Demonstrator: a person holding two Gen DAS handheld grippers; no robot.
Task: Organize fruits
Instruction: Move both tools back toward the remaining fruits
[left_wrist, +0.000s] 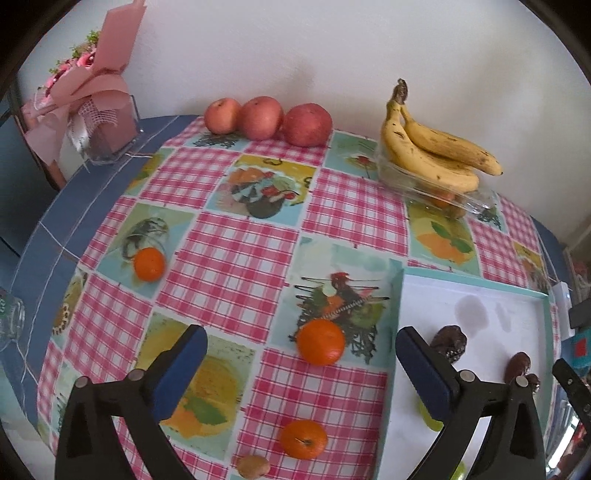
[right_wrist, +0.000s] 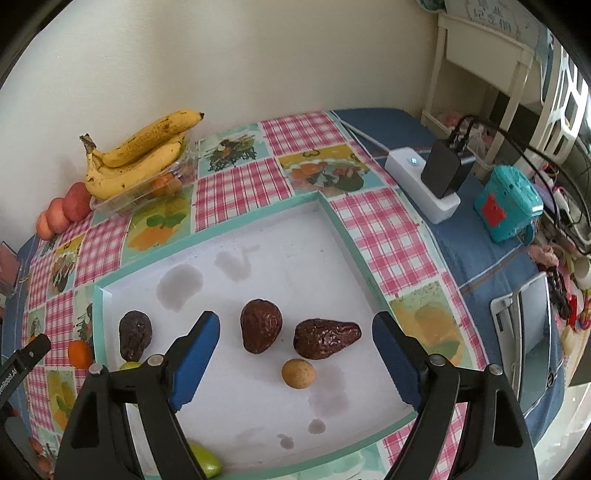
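My left gripper (left_wrist: 301, 363) is open and empty above the checked tablecloth, with an orange (left_wrist: 320, 342) between its fingers and a second orange (left_wrist: 303, 439) nearer. A third orange (left_wrist: 149, 264) lies far left. Three apples (left_wrist: 265, 118) line the wall. Bananas (left_wrist: 432, 147) rest on a clear container. My right gripper (right_wrist: 295, 356) is open and empty over the white tray (right_wrist: 258, 229). In the tray lie three dark wrinkled fruits (right_wrist: 260, 331) (right_wrist: 325, 338) (right_wrist: 135, 335), a small tan round fruit (right_wrist: 298, 373) and a green fruit (right_wrist: 207, 461).
A pink bouquet in a clear box (left_wrist: 92, 103) stands at the back left. A white power strip with a black adapter (right_wrist: 424, 181), a teal device (right_wrist: 508, 203) and a tablet (right_wrist: 528, 332) lie right of the tray. A small tan fruit (left_wrist: 253, 466) lies near the front edge.
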